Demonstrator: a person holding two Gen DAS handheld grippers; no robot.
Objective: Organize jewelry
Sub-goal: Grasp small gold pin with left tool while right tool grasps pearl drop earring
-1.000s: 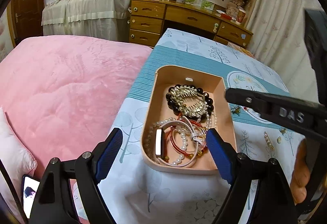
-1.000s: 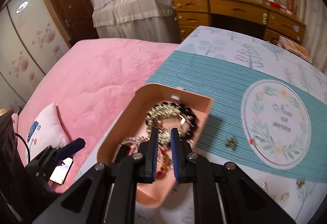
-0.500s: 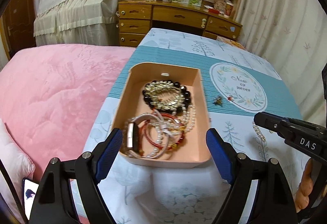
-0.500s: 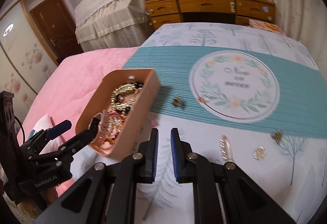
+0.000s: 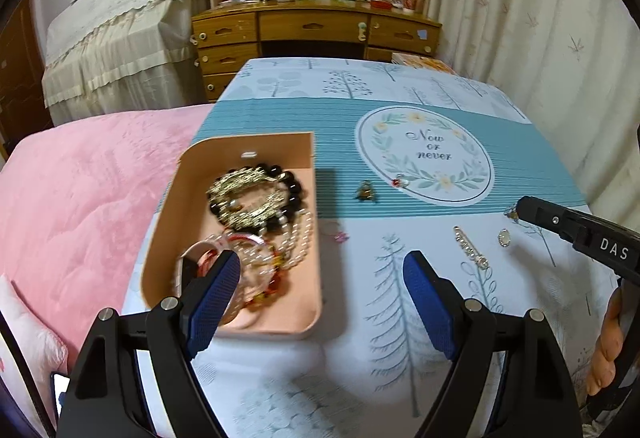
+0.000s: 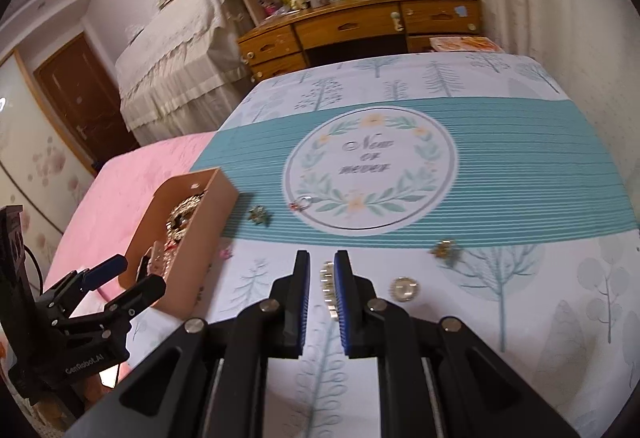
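A peach tray (image 5: 164, 250) on the tablecloth holds several bracelets, a black bead one (image 5: 292, 184) among them; it also shows in the right wrist view (image 6: 200, 234). Loose pieces lie on the cloth: a long rhinestone clip (image 5: 470, 248) (image 6: 328, 284), a round brooch (image 5: 504, 237) (image 6: 404, 289), a gold brooch (image 6: 445, 249), a dark brooch (image 5: 365, 192) (image 6: 259, 215), a ring (image 6: 302, 203) and a small pink piece (image 5: 340, 236). My left gripper (image 5: 320, 280) is open over the tray's near right corner. My right gripper (image 6: 322, 286) hovers over the clip, jaws narrowly apart, holding nothing.
The table (image 5: 400, 86) has a tree-print cloth with a teal band and a round emblem (image 5: 426, 154). A pink bed (image 5: 72, 198) lies to the left. A wooden desk (image 5: 316, 26) and a curtain (image 5: 540, 18) stand beyond the table.
Both grippers have swung right, away from the tray. My right gripper moved from over the tray to above the rhinestone clip. The left view now takes in the loose pieces.
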